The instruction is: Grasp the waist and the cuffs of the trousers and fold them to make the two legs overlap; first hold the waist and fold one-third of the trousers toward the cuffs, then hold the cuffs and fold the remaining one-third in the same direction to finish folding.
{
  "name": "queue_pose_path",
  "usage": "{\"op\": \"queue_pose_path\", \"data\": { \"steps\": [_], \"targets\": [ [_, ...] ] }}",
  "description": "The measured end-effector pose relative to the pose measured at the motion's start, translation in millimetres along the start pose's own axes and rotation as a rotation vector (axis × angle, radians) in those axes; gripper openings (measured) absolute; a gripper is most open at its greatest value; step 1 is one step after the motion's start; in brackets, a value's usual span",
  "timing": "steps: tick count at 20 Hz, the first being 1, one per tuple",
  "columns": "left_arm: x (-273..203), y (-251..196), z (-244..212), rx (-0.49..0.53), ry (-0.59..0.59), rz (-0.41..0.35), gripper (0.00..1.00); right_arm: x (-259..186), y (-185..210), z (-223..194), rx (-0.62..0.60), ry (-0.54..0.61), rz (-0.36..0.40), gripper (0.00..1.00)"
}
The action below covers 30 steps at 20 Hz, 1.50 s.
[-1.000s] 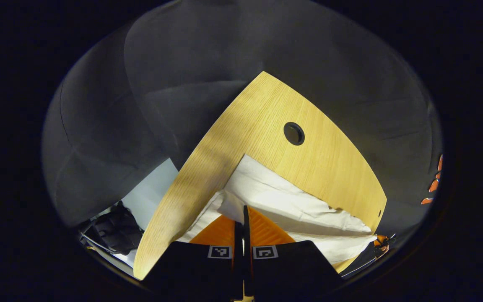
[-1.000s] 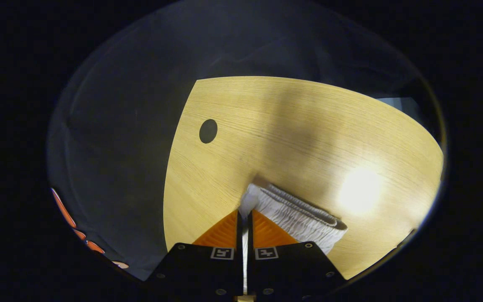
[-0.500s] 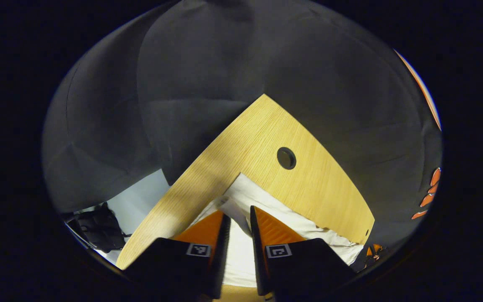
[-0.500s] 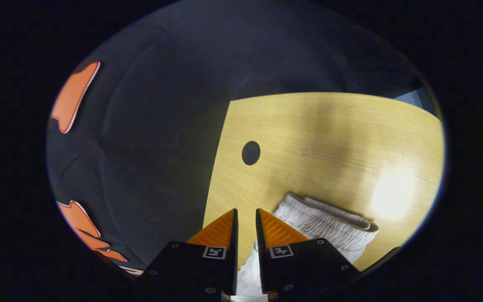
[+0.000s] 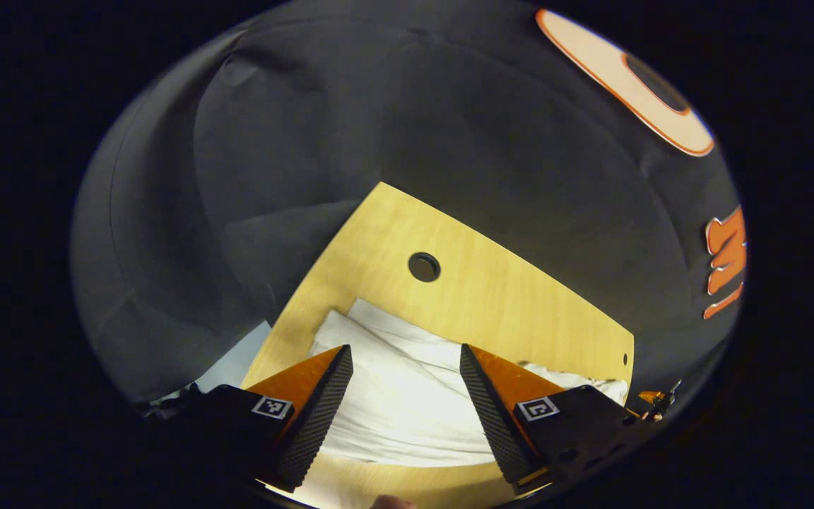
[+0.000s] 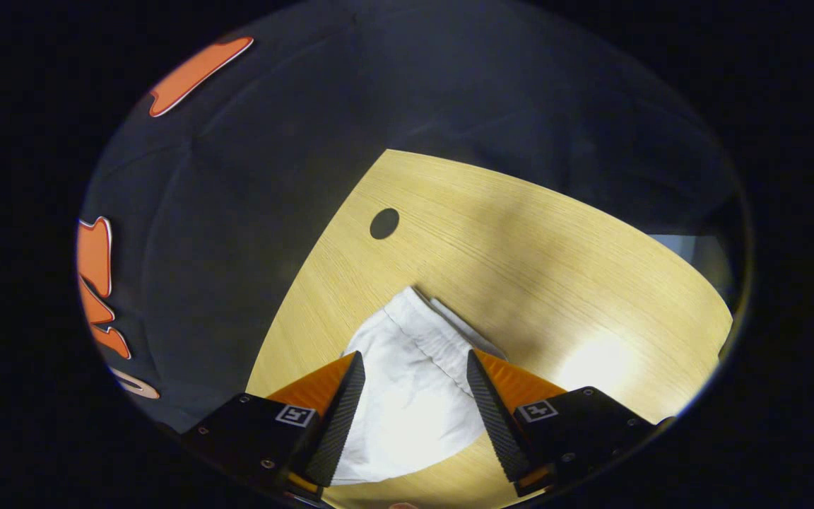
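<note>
Wooden table [image 6: 520,233] carries the white trousers [image 6: 414,382] folded compact; my left gripper [image 5: 405,396] and right gripper [image 6: 413,399] both hang spread above them, gripping nothing. Folding looks finished.

The trousers [image 6: 417,385] are soft, matt white cloth, creased, with a gathered waistband. The table [image 6: 520,240] is pale wood-grain, faintly glossy at 4 o'clock. The fingers [image 5: 319,410] show ribbed faces.

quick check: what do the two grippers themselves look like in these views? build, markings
Both match. The left gripper and the right gripper each have two wedge-shaped fingers tapering to a point, with finely ribbed inner pads. Each finger sits on a black angular block bearing a small square black-and-white fiducial tag; screw heads show on the right gripper's blocks.
</note>
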<state>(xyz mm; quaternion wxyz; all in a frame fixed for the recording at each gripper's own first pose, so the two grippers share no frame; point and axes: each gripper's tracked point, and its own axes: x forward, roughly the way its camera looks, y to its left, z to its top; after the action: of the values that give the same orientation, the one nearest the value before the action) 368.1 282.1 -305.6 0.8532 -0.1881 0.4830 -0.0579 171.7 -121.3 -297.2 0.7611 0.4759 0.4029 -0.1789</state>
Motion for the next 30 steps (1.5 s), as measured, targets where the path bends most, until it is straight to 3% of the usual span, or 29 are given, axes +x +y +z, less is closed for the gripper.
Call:
{"op": "queue_pose_path", "data": {
  "steps": [4, 7, 10, 14, 17, 20, 21, 22, 24, 26, 29, 30],
  "targets": [
    [-11.6, -27.9, -41.9, 0.169, 0.079, 0.013, 1.00, -2.1, -27.6, -15.3, -0.008, 0.018, -0.043, 0.96],
    [-14.3, -46.2, -61.6, 0.185, 0.104, 0.009, 1.00, 2.4, -30.7, -32.1, 0.032, 0.050, -0.014, 0.96],
    [-13.8, -51.9, -91.6, 0.217, 0.154, 0.022, 1.00, 15.6, -41.0, -42.0, 0.028, 0.057, -0.035, 0.96],
    [-17.0, -61.1, -113.8, 0.264, 0.162, 0.035, 1.00, 31.7, -39.3, -33.6, 0.080, 0.020, -0.031, 0.96],
    [-23.8, -58.9, -128.9, 0.378, 0.148, 0.091, 1.00, 41.2, -38.1, -31.2, 0.095, 0.005, -0.024, 0.96],
    [-24.5, -77.3, -152.3, 0.406, 0.150, 0.082, 1.00, 45.5, -37.9, -23.0, 0.107, -0.039, -0.013, 0.95],
    [-26.5, -81.5, -160.5, 0.403, 0.154, 0.073, 1.00, 46.7, -38.8, -21.4, 0.119, -0.050, -0.008, 0.84],
    [-29.4, -87.5, -167.4, 0.402, 0.153, 0.065, 1.00, 48.7, -38.5, -19.9, 0.148, -0.060, 0.008, 0.87],
    [-32.9, -99.1, -183.0, 0.400, 0.157, 0.051, 1.00, 47.0, -46.1, -20.8, 0.217, -0.060, 0.050, 0.75],
    [-31.7, -107.6, -197.2, 0.404, 0.161, 0.045, 1.00, 46.1, -55.2, -19.3, 0.276, -0.054, 0.066, 0.60],
    [-39.0, -118.2, -215.7, 0.397, 0.162, 0.041, 1.00, 48.9, -53.9, -20.1, 0.284, -0.069, 0.091, 0.28],
    [-42.3, -124.1, -221.4, 0.391, 0.162, 0.034, 1.00, 51.0, -51.3, -21.1, 0.274, -0.072, 0.092, 0.23]
  ]
}}
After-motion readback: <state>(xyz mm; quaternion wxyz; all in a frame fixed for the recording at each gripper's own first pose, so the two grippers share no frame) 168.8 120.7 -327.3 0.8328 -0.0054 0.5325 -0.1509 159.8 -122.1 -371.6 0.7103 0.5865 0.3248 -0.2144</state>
